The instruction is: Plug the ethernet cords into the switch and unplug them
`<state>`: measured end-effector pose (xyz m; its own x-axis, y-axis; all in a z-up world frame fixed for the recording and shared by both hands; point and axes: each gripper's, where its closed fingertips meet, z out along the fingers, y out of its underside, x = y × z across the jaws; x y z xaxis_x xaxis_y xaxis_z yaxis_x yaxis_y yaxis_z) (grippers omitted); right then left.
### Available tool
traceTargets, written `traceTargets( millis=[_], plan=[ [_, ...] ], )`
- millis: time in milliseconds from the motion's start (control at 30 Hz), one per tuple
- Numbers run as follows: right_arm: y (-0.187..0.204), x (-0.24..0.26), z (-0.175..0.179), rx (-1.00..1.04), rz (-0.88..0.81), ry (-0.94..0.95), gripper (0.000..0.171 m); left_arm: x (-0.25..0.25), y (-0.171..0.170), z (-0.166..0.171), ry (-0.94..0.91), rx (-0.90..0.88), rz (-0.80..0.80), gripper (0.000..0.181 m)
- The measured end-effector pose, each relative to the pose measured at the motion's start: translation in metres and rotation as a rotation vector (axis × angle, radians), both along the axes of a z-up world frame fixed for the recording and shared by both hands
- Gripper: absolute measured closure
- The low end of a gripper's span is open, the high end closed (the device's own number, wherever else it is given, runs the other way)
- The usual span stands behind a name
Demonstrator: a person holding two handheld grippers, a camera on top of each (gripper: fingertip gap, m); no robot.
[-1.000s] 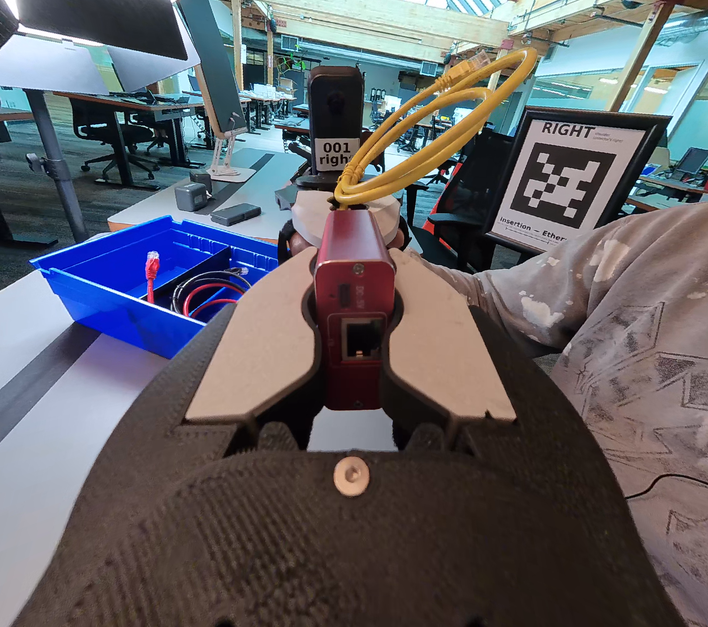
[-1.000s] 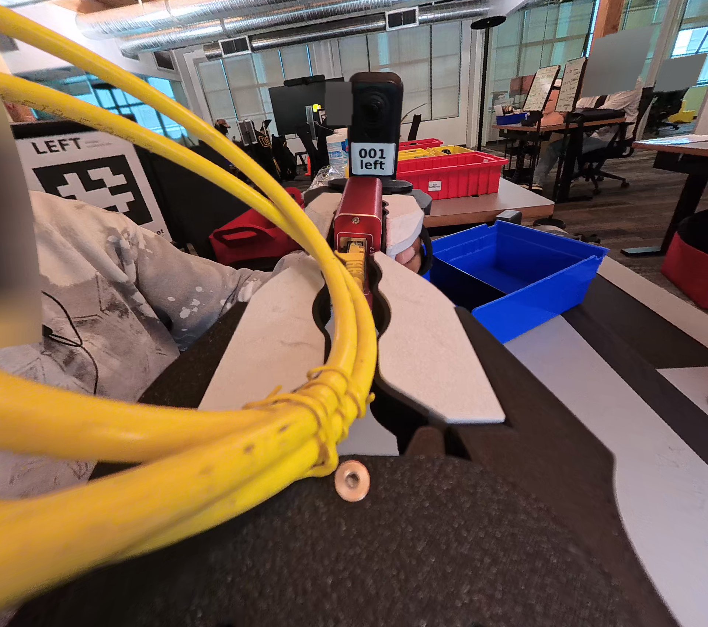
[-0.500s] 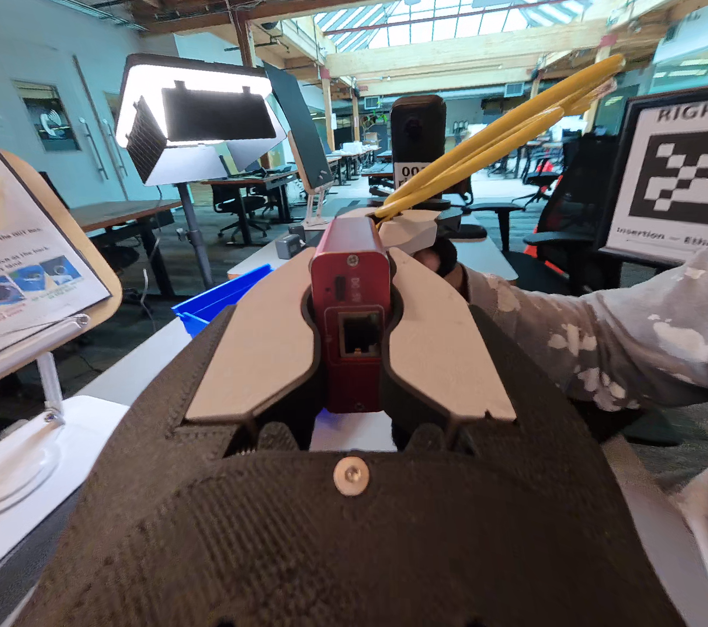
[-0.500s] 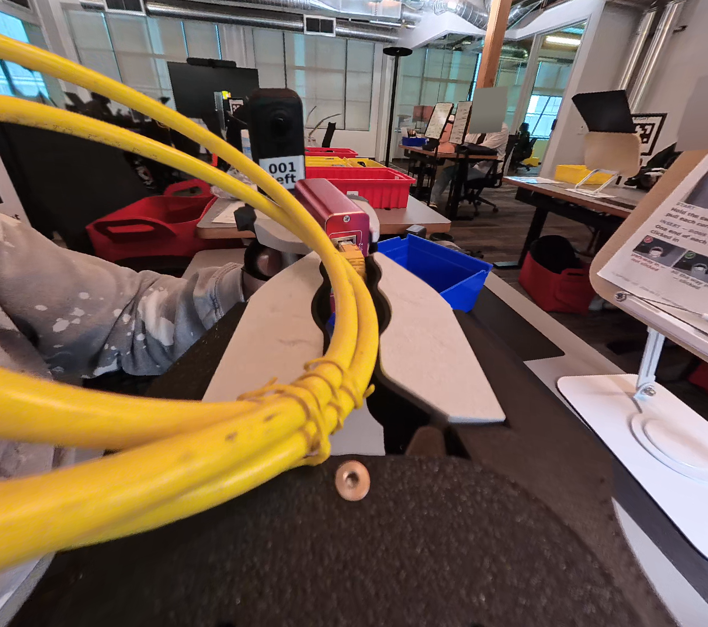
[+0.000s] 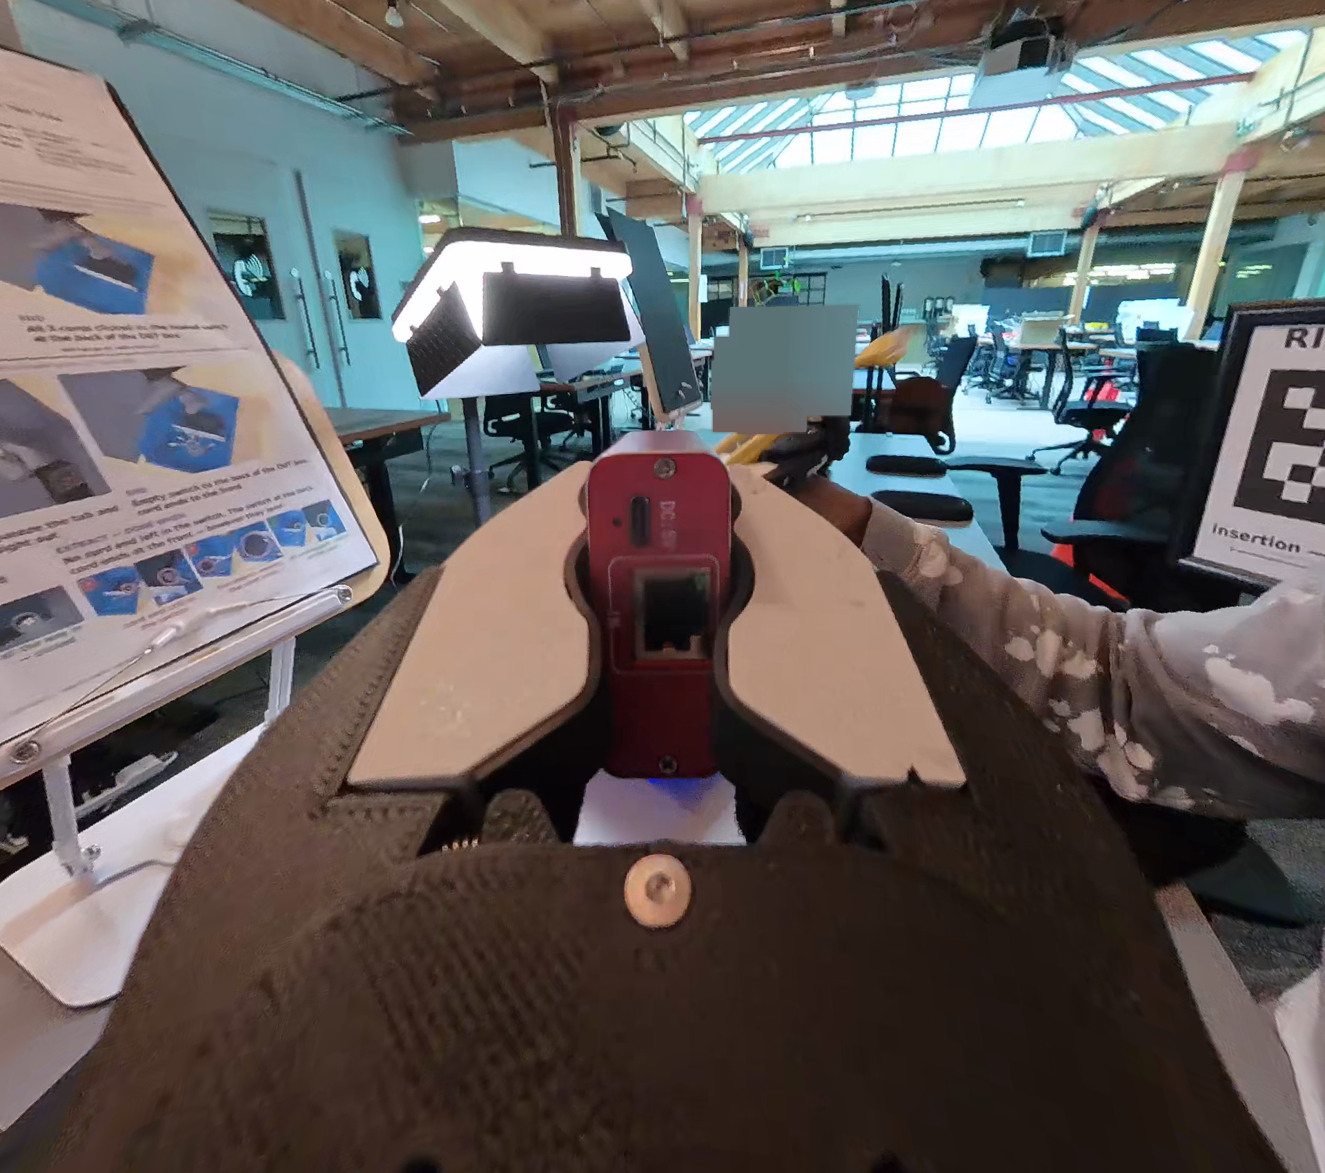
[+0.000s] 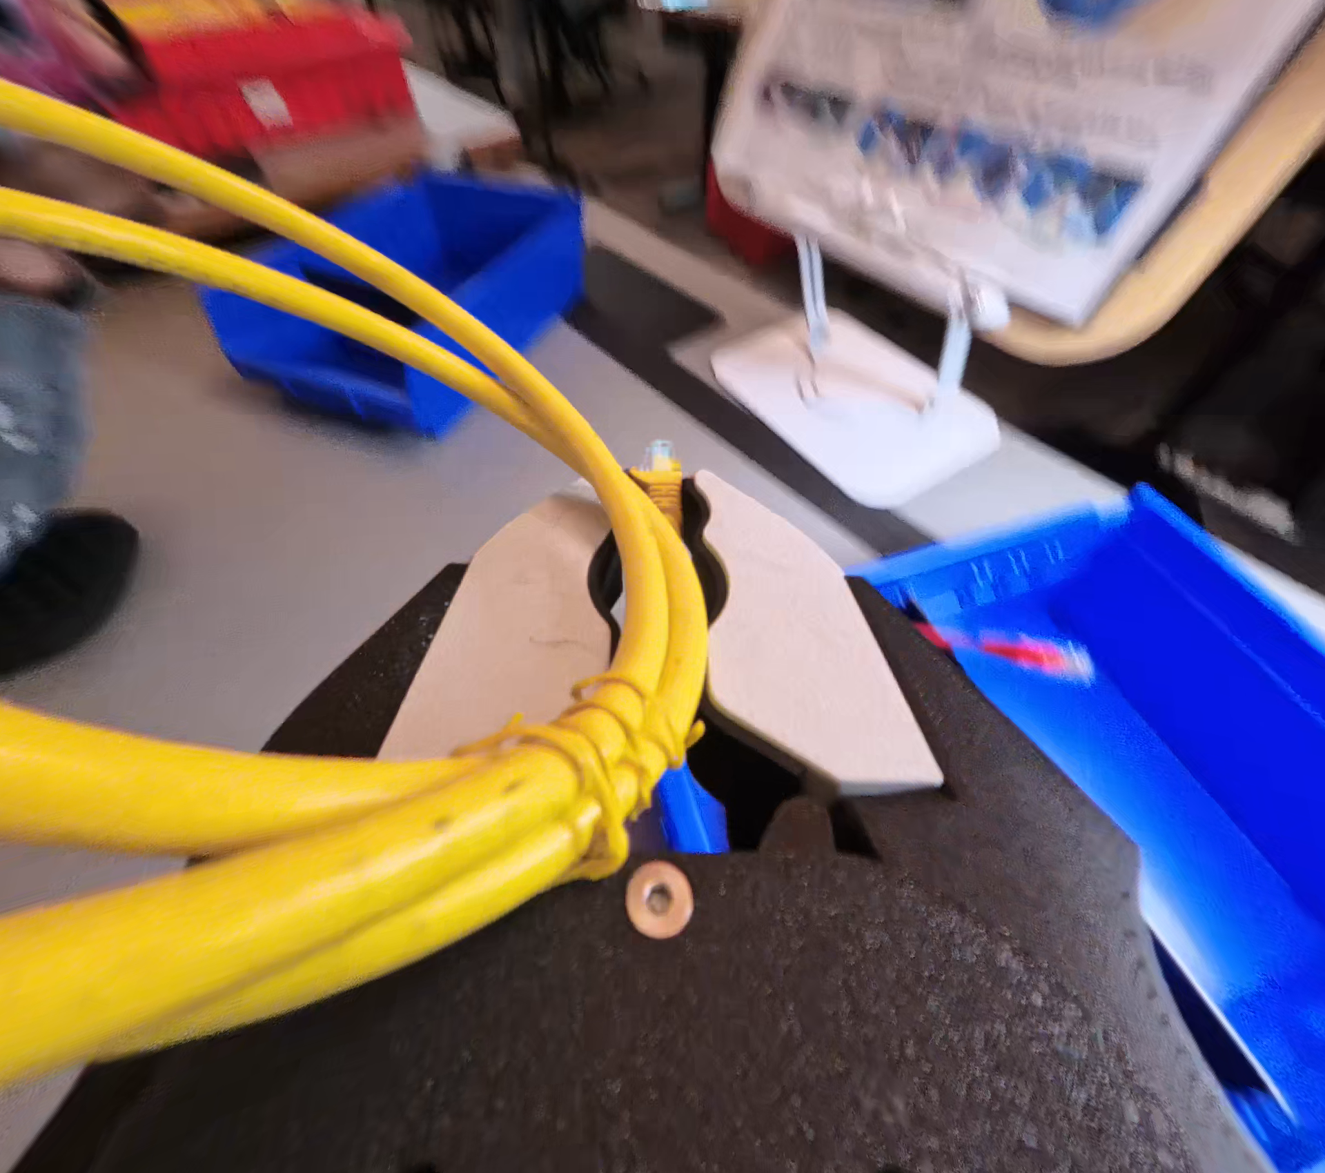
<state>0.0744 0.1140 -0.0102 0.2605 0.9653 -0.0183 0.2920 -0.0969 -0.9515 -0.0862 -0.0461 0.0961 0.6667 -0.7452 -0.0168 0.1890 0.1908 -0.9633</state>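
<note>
My left gripper (image 5: 659,479) is shut on the red switch (image 5: 659,672) and holds it upright in the air. The empty port on the switch's end (image 5: 674,612) faces the camera. My right gripper (image 6: 645,493) is shut on the yellow ethernet cord (image 6: 287,852) just behind its plug (image 6: 661,465). The plug's clear tip sticks out past the fingertips, free in the air above the table. The cord's tied loops arc off to the left. In the left wrist view a bit of the yellow cord (image 5: 746,443) shows behind the switch, next to the person's hand (image 5: 835,511).
A blue bin (image 6: 1183,744) with a red cord (image 6: 1004,647) sits close at the right. A second blue bin (image 6: 430,278) stands farther left on the grey table (image 6: 287,529). An instruction sheet on a white stand (image 6: 860,414) is ahead, also shown in the left wrist view (image 5: 143,422). A sleeved arm (image 5: 1111,672) crosses the right.
The yellow plug has come out of the switch. My right gripper has swung away and down toward the table with the cord. My left gripper has turned left with the switch.
</note>
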Motion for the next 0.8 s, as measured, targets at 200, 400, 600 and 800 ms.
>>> traceTargets(
  millis=[200, 400, 600, 800],
  plan=[
    [0.046, 0.088, -0.086, -0.297, -0.051, -0.647, 0.158, -0.021, -0.005, 0.013, -0.13, -0.017, -0.061, 0.152],
    [0.042, 0.156, -0.137, -0.608, -0.001, -1.115, 0.158, -0.019, -0.006, 0.012, -0.157, -0.043, -0.115, 0.152],
    [0.053, 0.17, -0.145, -0.613, -0.019, -1.289, 0.149, -0.012, -0.003, 0.005, -0.12, -0.058, -0.116, 0.152],
    [0.075, 0.158, -0.118, -0.46, -0.065, -1.188, 0.121, -0.006, 0.001, -0.001, -0.096, -0.083, -0.126, 0.151]
  ],
)
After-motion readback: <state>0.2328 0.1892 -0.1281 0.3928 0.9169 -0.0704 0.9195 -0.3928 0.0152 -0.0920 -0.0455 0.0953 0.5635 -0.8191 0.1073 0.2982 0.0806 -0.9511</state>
